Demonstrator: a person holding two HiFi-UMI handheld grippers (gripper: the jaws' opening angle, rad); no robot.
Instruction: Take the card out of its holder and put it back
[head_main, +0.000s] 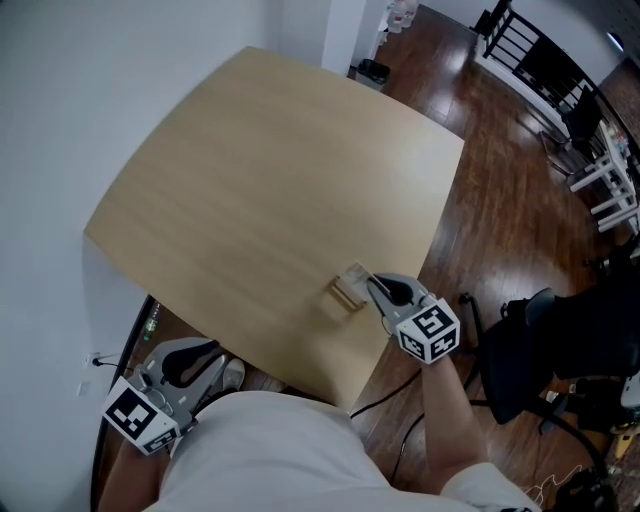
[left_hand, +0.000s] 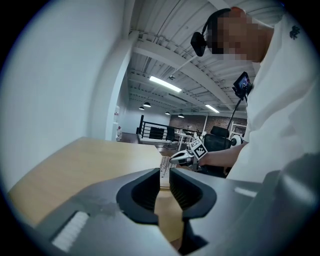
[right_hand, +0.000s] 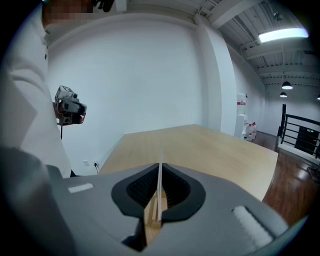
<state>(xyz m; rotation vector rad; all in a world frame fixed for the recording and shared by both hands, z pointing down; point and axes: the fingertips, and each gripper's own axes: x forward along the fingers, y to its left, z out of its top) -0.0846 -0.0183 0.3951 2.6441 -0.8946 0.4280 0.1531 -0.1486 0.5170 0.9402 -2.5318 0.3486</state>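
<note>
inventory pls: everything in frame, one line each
table: 1, light wood, centre of the head view
card holder: 1, light wood, on the table near its front right edge
card: 1, white, upright at the card holder, between the right claw's jaws
office chair: 1, black, on the floor right of the table
railing: 1, black, far right
floor: dark wood, right of the table
wall: white, left of the table
right claw: 1, grey, shut on the card
left claw: 1, grey, jaws slightly apart, empty, off the table's near left edge
</note>
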